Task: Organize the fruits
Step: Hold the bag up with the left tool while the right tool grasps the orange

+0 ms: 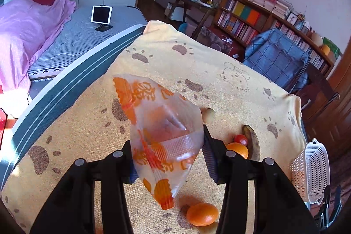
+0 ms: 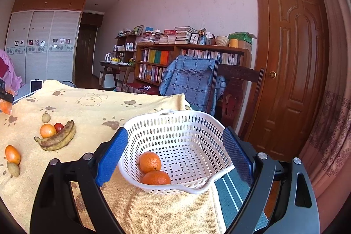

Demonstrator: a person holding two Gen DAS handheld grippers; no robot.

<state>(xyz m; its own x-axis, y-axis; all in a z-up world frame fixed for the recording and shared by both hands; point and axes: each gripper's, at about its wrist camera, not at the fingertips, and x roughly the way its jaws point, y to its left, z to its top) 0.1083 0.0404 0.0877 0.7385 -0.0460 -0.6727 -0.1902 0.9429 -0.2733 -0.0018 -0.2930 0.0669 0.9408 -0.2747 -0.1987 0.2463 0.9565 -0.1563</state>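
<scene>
Right gripper (image 2: 175, 157) stands wide apart around the white basket (image 2: 175, 122) on the yellow towel (image 2: 92, 109), pads clear of its walls, two oranges (image 2: 150, 161) inside. Left gripper (image 1: 169, 159) is clamped on a plastic bag (image 1: 162, 124) above the towel, loose fruit lying below: banana (image 2: 58, 137), tomato (image 2: 58, 127).

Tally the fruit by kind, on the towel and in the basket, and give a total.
Oranges in the basket: 2
Oranges on the towel: 2
Banana: 1
Red fruit: 1
Tan fruit: 2
Total: 8
</scene>
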